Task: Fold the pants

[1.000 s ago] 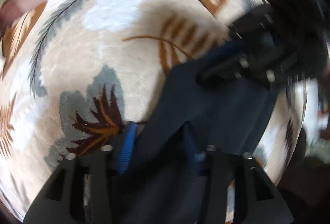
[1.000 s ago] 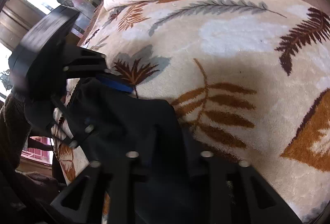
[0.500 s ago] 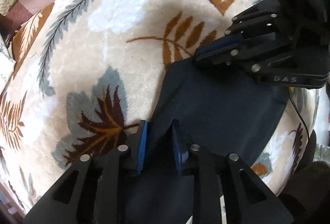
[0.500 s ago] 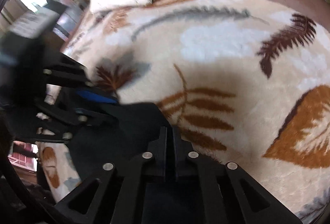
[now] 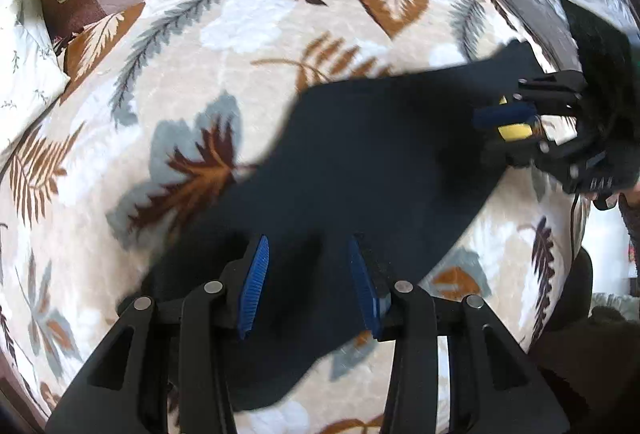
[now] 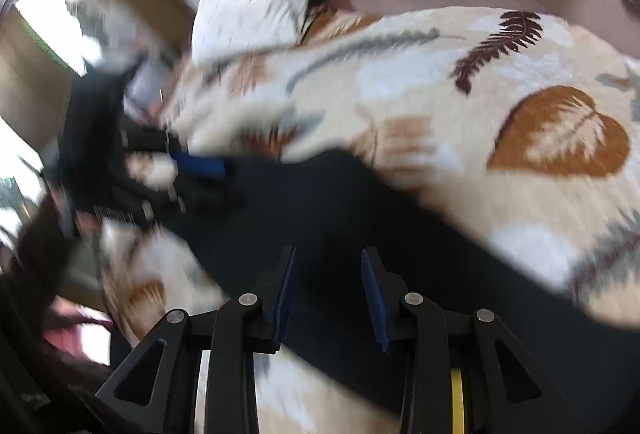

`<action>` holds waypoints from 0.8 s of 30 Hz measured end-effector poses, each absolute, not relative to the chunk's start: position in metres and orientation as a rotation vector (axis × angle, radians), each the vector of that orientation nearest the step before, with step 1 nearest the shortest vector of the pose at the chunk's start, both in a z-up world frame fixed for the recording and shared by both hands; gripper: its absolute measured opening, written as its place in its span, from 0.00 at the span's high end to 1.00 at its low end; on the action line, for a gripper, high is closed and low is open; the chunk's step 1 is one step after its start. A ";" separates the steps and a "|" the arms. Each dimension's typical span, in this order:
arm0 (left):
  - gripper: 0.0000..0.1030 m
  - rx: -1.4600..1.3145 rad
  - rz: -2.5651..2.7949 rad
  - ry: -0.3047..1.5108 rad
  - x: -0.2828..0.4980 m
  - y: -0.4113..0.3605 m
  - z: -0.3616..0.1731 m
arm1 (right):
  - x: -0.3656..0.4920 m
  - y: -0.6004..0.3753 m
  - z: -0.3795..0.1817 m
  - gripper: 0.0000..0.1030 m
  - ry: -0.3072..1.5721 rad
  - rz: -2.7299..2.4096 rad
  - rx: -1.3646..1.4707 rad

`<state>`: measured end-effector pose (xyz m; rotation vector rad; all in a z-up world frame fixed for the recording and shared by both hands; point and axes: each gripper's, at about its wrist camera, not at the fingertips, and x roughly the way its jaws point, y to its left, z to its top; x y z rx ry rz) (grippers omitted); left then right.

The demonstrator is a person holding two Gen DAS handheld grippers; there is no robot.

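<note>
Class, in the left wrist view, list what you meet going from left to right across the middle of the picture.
White sprigged pillow → cream leaf-patterned plush blanket → dark navy pants → right gripper with blue-padded fingers.

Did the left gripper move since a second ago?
Yes. The left gripper pulled back from the brown heart leaf on the blanket, and its fingers have just been opening, leaving the dark pants lying loose.
</note>
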<state>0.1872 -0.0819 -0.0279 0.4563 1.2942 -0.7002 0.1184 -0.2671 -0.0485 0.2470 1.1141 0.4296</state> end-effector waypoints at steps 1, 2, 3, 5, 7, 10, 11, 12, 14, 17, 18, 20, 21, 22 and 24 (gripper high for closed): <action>0.61 0.455 -0.700 1.289 0.179 -0.080 -0.028 | 0.107 -0.260 -0.048 0.66 1.113 0.421 0.195; 0.61 0.451 -0.687 1.281 0.174 -0.078 -0.027 | 0.096 -0.255 -0.047 0.67 1.111 0.422 0.156; 0.61 0.447 -0.673 1.274 0.170 -0.074 -0.024 | 0.088 -0.253 -0.047 0.67 1.111 0.417 0.134; 0.61 0.403 -0.648 1.256 0.162 -0.064 -0.022 | 0.072 -0.262 -0.046 0.67 1.115 0.388 0.168; 0.61 0.375 -0.605 1.242 0.159 -0.054 -0.022 | 0.055 -0.285 -0.043 0.67 1.099 0.351 0.269; 0.61 0.339 -0.515 1.209 0.154 -0.036 -0.016 | 0.030 -0.329 -0.035 0.66 1.058 0.249 0.396; 0.61 0.315 -0.500 1.204 0.153 -0.029 -0.014 | 0.021 -0.345 -0.031 0.66 1.046 0.201 0.422; 0.61 0.287 -0.490 1.199 0.151 -0.022 -0.012 | 0.015 -0.359 -0.027 0.65 1.036 0.153 0.439; 0.61 0.219 -0.454 1.202 0.150 -0.001 -0.009 | -0.001 -0.386 -0.019 0.61 1.019 0.065 0.462; 0.61 0.152 -0.397 1.240 0.153 0.020 -0.013 | -0.022 -0.431 -0.013 0.51 0.986 -0.073 0.506; 0.61 0.130 -0.389 1.251 0.152 0.022 -0.013 | -0.027 -0.446 -0.014 0.50 0.976 -0.109 0.537; 0.61 0.102 -0.414 1.246 0.147 0.012 -0.009 | -0.035 -0.470 -0.021 0.50 0.952 -0.166 0.620; 0.61 0.096 -0.432 1.236 0.144 0.003 -0.006 | -0.038 -0.484 -0.029 0.50 0.945 -0.185 0.687; 0.61 0.093 -0.462 1.235 0.140 -0.014 -0.004 | -0.042 -0.491 -0.034 0.50 0.938 -0.198 0.725; 0.61 0.078 -0.508 1.250 0.136 -0.042 -0.004 | -0.043 -0.506 -0.049 0.50 0.933 -0.202 0.813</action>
